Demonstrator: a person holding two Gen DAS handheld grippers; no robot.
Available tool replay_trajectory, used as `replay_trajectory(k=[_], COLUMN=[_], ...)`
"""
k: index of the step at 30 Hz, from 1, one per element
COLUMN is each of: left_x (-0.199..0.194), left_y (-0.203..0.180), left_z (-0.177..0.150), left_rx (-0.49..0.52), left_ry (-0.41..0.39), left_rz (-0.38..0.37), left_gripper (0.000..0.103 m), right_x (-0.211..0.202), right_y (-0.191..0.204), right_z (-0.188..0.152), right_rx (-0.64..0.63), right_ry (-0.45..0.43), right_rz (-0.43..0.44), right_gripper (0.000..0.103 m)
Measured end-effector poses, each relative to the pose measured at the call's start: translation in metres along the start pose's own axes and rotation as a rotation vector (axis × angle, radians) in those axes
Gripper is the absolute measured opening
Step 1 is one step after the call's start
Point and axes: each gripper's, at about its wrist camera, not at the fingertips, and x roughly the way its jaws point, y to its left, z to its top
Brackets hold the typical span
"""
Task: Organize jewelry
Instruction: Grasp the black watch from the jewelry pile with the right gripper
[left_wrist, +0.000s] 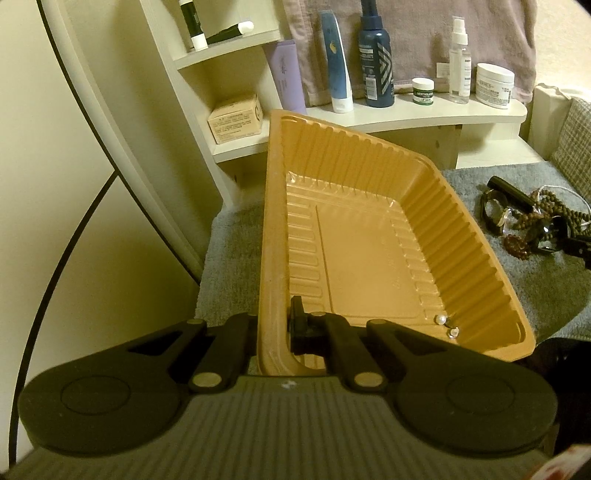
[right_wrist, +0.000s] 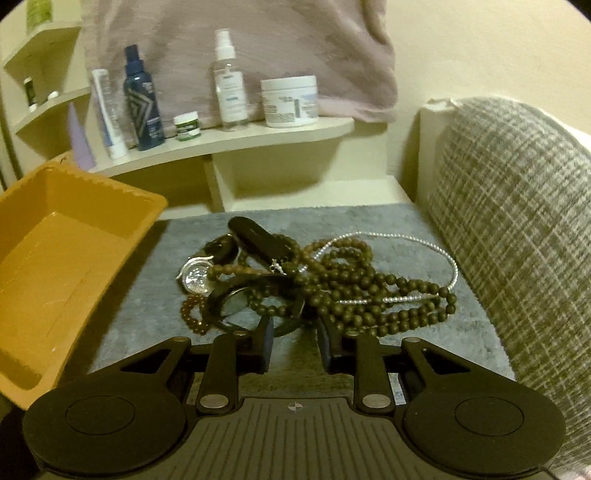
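Left gripper (left_wrist: 271, 328) clamped on orange tray (left_wrist: 436, 192) holding two earrings (left_wrist: 447, 326), lengthwise away; right gripper (right_wrist: 295, 341) parted, empty, beside jewelry pile (right_wrist: 314, 280).

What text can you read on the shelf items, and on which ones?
"MENTHOLATUM" and "LIP BALM": small green jar, only just legible.
"CREAM": part of a line on the white tub; the brand line above it is too blurred.
Blue bottle, spray bottle, white tube, purple tube and box: print is there, too small to read.
Tray: no text seen.
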Motion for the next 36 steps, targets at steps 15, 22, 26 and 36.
replay_trajectory(k=[15,22,26,36], left_x=[0.001,0.001,0.001,0.002], left_y=[-0.001,-0.001,0.000,-0.001], left_z=[0.000,0.000,0.000,0.000], left_rx=[-0.003,-0.003,-0.004,-0.008], left_ry=[0.002,0.002,0.001,0.001], left_rz=[-0.002,-0.002,-0.003,-0.006], left_gripper=[0.002,0.002,0.002,0.002], right_x=[0.013,0.003,-0.002,-0.015], right_y=[-0.004,0.000,0.004,0.018], right_z=[0.008,0.012,0.017,0.030], right_rx=[0.114,0.115,0.114,0.099], right_ry=[0.016,-0.018,-0.038,-0.074], right_rz=[0.010,0.028,0.041,0.085], right_gripper=[0.009,0.007,0.006,0.005])
